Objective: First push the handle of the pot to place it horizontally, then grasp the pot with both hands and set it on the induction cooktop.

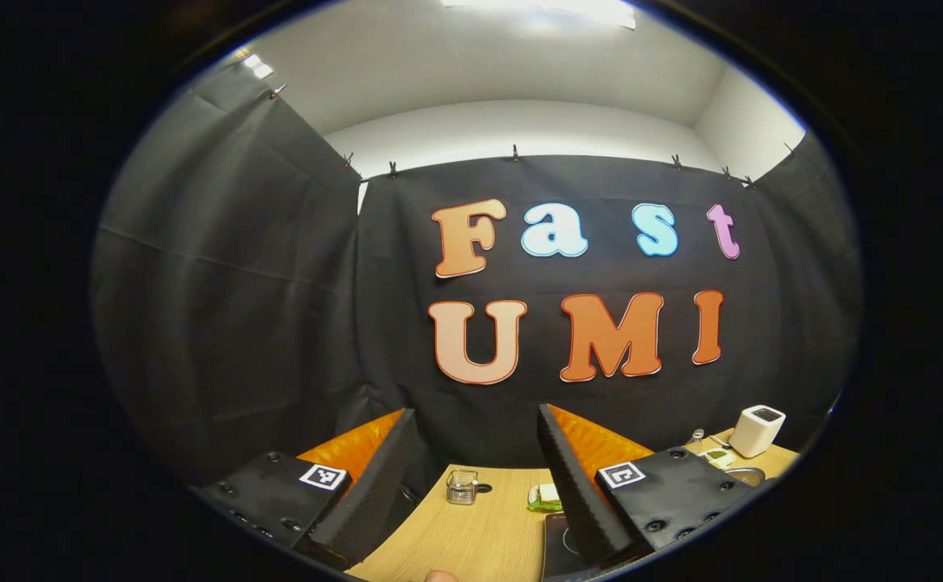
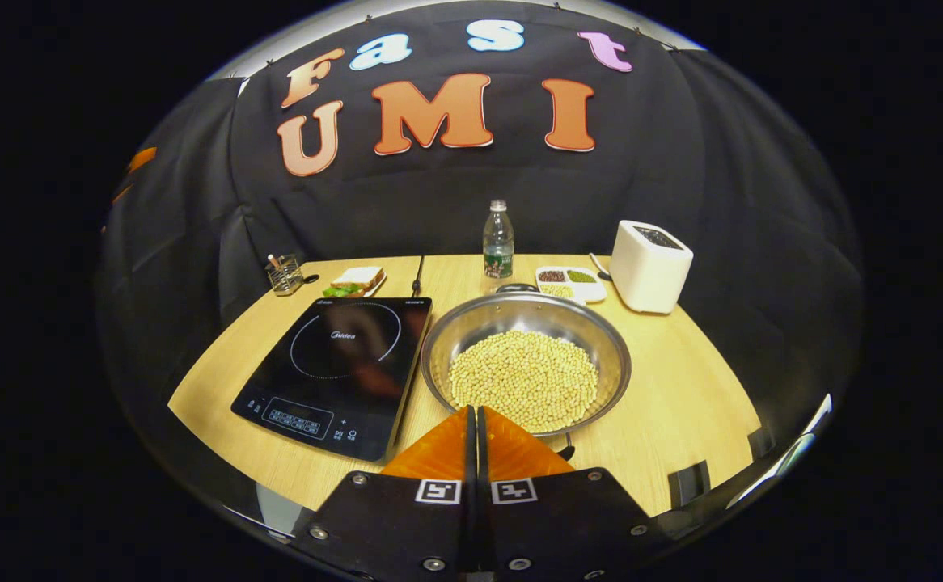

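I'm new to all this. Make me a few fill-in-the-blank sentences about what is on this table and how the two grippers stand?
1. The pot holds pale, round ____.
2. The induction cooktop lies to the ____ of the pot in the right gripper view.
3. The right gripper has its fingers pressed ____, with nothing between them.
4. The left gripper has its fingers spread ____.

Missing words: beans; left; together; apart
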Available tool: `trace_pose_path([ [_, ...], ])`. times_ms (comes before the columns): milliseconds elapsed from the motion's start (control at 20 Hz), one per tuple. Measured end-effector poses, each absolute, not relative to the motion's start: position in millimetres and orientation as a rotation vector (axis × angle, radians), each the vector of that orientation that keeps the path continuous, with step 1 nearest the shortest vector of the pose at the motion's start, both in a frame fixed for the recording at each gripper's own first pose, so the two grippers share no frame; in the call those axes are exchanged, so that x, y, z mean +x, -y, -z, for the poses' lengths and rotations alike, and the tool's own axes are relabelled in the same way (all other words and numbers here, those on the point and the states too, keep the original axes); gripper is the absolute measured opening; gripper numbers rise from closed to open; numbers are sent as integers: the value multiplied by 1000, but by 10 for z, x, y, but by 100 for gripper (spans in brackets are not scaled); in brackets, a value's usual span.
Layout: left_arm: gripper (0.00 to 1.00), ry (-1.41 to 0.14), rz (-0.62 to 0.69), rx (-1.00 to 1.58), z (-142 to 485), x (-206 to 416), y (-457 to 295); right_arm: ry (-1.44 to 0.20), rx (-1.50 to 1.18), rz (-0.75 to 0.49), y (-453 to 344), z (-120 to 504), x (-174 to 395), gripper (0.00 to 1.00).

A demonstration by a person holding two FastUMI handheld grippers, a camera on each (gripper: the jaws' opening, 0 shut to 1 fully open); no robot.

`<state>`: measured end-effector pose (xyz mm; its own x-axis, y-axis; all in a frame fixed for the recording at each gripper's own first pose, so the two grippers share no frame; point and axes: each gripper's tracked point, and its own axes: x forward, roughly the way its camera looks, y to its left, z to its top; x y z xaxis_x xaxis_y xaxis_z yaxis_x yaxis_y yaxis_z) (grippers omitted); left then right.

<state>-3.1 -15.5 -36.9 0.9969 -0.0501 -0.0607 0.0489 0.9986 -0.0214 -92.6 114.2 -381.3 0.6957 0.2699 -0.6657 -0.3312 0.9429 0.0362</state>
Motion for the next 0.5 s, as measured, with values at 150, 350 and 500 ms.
trace_pose_path([
  [150,97,-62,45,-17,382,-35,147,-782,-73,-330,-1146,4070,-956,0],
  [350,97,-72,53,-23,420,-65,195,-830,-69,-322,-1167,4341,-985,0],
  [500,97,-70,54,-12,403,-84,215,-860,-60,-329,-1235,4477,-995,0],
])
